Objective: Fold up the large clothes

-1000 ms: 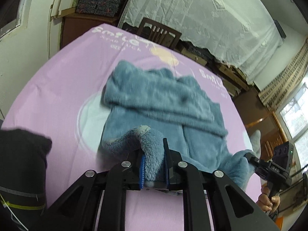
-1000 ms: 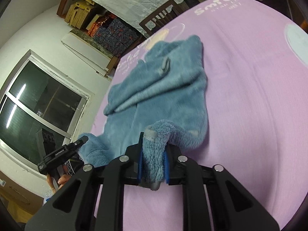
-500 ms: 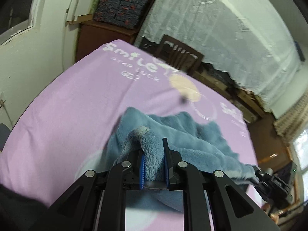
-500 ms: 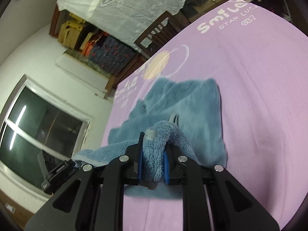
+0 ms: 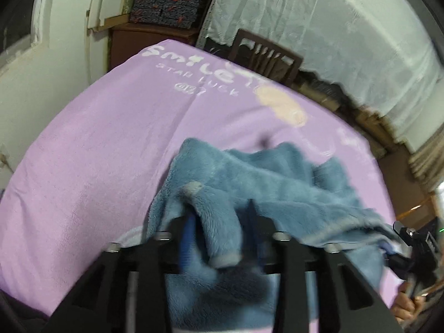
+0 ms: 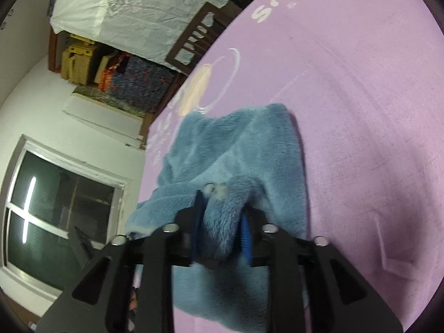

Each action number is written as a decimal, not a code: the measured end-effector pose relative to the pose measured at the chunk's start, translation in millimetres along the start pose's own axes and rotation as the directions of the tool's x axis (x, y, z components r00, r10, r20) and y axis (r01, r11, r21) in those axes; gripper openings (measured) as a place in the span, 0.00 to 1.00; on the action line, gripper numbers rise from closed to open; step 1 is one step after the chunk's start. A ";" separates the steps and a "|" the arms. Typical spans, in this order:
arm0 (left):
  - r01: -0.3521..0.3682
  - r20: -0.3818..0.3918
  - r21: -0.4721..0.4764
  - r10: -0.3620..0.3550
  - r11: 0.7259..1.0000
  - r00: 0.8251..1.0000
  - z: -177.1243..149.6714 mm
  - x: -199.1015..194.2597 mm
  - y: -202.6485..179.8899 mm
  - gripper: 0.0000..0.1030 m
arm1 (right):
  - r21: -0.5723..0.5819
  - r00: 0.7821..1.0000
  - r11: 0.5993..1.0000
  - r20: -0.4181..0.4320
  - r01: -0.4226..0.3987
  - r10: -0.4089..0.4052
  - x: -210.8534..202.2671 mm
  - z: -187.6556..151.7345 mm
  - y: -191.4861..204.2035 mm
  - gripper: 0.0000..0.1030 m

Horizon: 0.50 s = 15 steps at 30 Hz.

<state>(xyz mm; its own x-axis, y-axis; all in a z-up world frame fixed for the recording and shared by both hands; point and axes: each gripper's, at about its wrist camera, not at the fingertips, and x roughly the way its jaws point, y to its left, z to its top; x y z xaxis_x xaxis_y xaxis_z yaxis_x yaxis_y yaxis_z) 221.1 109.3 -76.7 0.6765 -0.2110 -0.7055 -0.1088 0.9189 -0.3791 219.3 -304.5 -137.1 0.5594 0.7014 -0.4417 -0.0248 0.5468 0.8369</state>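
A fluffy blue garment lies on the purple sheet, its near edge carried over the far part. My left gripper has its jaws spread, and a blue fold with a grey cuff hangs loosely between them. In the right wrist view the garment is doubled over. My right gripper also has its jaws apart, with a blue fold still lying between the pads. The right gripper also shows at the left wrist view's right edge.
The purple sheet has white lettering and a peach circle at the far side. A dark wooden chair stands behind it. A window and stacked boxes are beyond the left edge.
Both grippers carried the garment's near edge forward over its far part. Their jaws have widened since half a second ago and the folds now sit loosely between them.
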 end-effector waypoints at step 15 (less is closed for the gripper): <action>0.079 0.114 -0.177 -0.059 0.981 0.992 27.6 0.4 46.6 0.95 | -0.087 0.985 0.994 0.161 0.072 -0.057 -33.5 11.1 7.5 0.74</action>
<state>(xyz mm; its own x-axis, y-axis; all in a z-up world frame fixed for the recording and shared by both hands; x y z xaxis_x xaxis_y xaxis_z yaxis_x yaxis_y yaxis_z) 236.4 161.3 -78.1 0.7602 -0.2259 -0.6091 -0.1822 0.8259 -0.5336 209.5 -328.9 -112.4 0.6863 0.5862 -0.4305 -0.0570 0.6335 0.7717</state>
